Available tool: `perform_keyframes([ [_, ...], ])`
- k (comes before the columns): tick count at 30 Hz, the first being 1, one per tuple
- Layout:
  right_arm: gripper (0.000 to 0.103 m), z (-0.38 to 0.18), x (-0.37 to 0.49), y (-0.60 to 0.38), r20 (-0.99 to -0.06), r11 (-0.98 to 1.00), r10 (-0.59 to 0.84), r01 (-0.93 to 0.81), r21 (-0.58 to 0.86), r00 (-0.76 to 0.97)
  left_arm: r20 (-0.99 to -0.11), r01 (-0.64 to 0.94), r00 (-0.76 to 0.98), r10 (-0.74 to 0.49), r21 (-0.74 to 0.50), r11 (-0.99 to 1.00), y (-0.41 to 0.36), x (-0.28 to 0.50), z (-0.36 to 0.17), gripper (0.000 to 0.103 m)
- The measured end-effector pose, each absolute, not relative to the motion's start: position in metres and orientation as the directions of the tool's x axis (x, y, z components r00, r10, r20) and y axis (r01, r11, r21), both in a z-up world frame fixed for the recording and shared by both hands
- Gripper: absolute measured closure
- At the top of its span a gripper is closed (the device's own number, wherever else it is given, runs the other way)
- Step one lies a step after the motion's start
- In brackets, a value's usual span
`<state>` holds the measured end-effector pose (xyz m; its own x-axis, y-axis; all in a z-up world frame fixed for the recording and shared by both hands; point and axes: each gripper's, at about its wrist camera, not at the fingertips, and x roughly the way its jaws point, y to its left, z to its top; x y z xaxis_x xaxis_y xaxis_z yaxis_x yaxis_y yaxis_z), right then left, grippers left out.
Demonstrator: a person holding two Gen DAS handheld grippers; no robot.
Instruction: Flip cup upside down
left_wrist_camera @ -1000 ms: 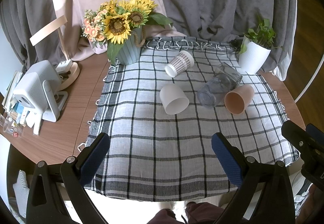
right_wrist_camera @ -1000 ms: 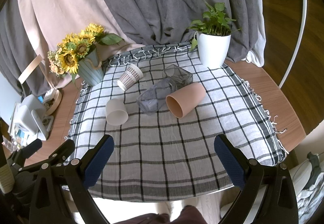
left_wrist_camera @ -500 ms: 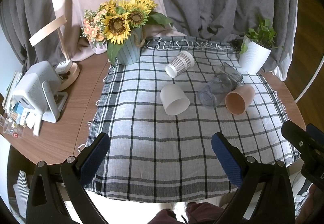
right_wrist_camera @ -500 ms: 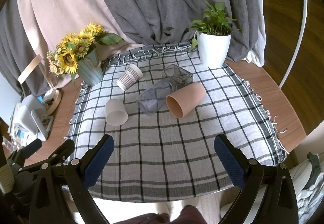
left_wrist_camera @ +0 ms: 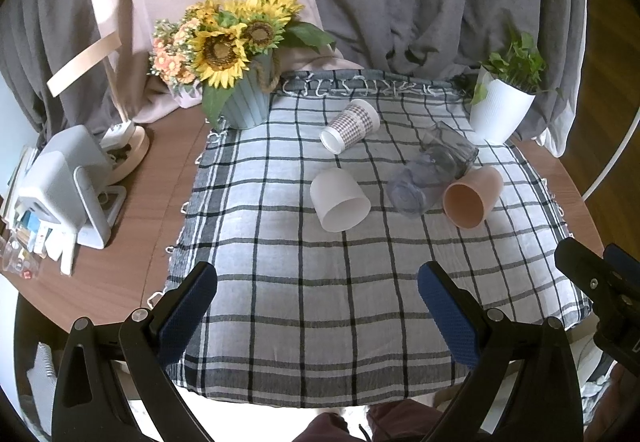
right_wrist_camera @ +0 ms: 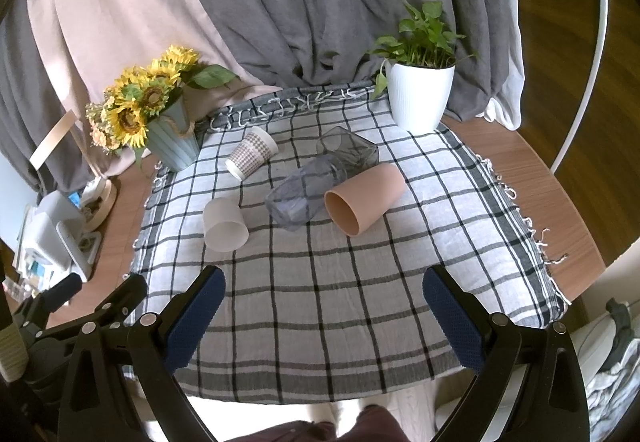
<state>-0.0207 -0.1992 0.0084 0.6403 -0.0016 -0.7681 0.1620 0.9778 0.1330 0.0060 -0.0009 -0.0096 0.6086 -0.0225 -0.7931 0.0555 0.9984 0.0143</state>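
Several cups lie on their sides on a checked cloth [left_wrist_camera: 320,282]. A white cup [left_wrist_camera: 338,199] [right_wrist_camera: 224,224] lies mid-cloth. A peach cup [left_wrist_camera: 472,196] [right_wrist_camera: 364,198] lies to the right, mouth toward me. A clear grey glass [left_wrist_camera: 432,172] [right_wrist_camera: 320,178] lies beside the peach cup and looks to touch it. A patterned paper cup [left_wrist_camera: 351,125] [right_wrist_camera: 252,152] lies farther back. My left gripper [left_wrist_camera: 318,306] and my right gripper [right_wrist_camera: 324,308] are both open and empty, near the cloth's front edge, well short of the cups.
A sunflower vase [left_wrist_camera: 244,98] [right_wrist_camera: 172,138] stands at the cloth's back left. A white potted plant [left_wrist_camera: 502,110] [right_wrist_camera: 420,94] stands at the back right. A white device [left_wrist_camera: 64,182] and clutter sit on the wooden table [left_wrist_camera: 140,210] at the left. Curtains hang behind.
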Motion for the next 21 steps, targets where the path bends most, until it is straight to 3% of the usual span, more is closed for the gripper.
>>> perform_keyframes([
  [9, 0.003, -0.009, 0.003, -0.221, -0.802, 0.961, 0.028, 0.205, 0.185, 0.596, -0.841, 0.193, 0.537, -0.074, 0.037, 0.98, -0.031, 0.048, -0.025, 0.001],
  [21, 0.003, -0.043, 0.029, -0.25, -0.857, 0.865, -0.005, 0.433, 0.255, 0.516, -0.905, 0.433, 0.403, -0.139, 0.055, 0.9, -0.071, 0.116, -0.058, 0.001],
])
